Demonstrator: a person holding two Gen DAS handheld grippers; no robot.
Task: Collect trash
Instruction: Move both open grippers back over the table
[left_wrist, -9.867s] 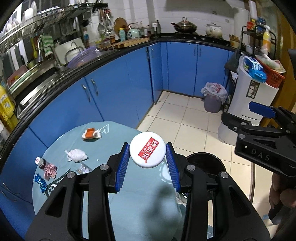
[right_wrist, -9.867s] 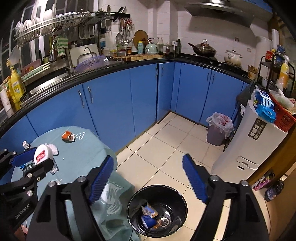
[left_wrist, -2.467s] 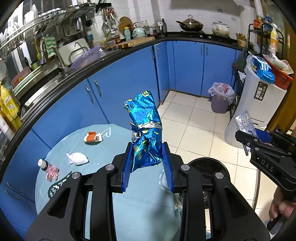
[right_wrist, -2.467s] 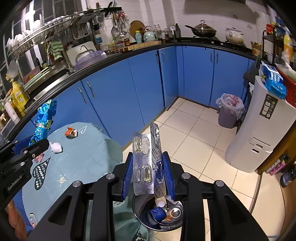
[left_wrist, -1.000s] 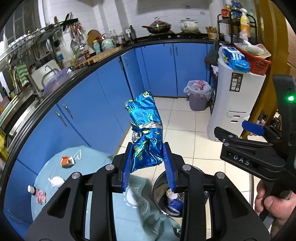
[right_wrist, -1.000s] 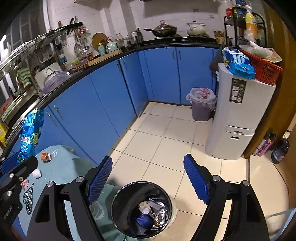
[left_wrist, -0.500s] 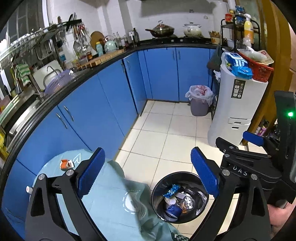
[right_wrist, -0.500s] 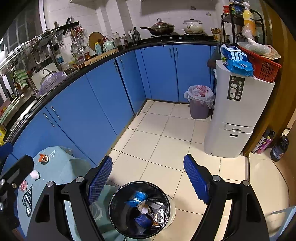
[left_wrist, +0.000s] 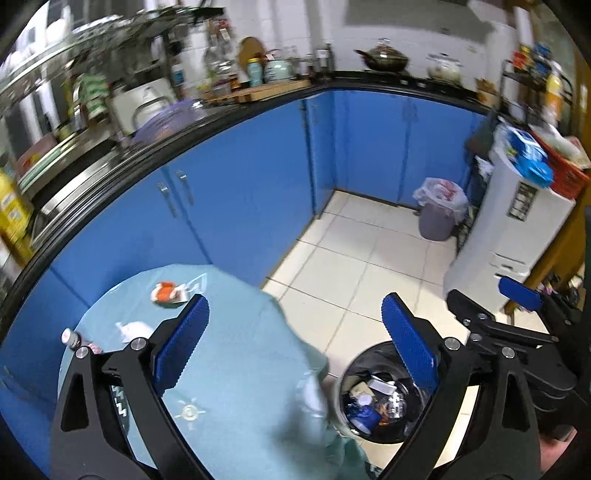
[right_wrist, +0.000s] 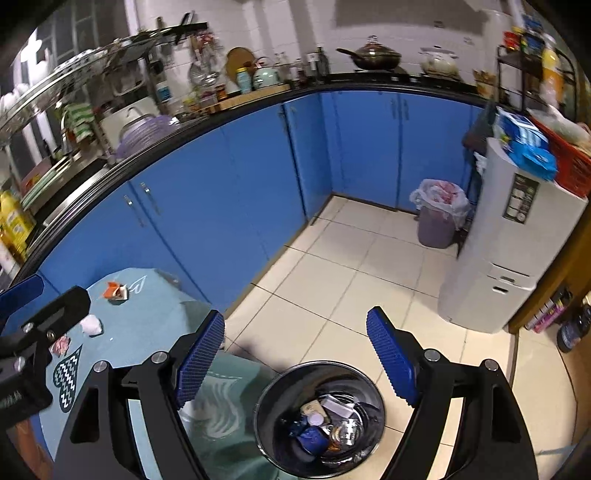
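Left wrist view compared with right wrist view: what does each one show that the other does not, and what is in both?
Only the left wrist view shows the small bottle at the table's edge. Only the right wrist view shows the dark bottle on the floor by the wooden door. Both show the black trash bin with trash inside, the orange wrapper, the white tissue, and both open grippers.

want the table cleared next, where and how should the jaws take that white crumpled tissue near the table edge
Take the white crumpled tissue across its bunched middle, coming straight down from above with the left gripper, whose jaws are open and empty. It is a low, soft wad lying flat on the table, so a top pinch should gather it.
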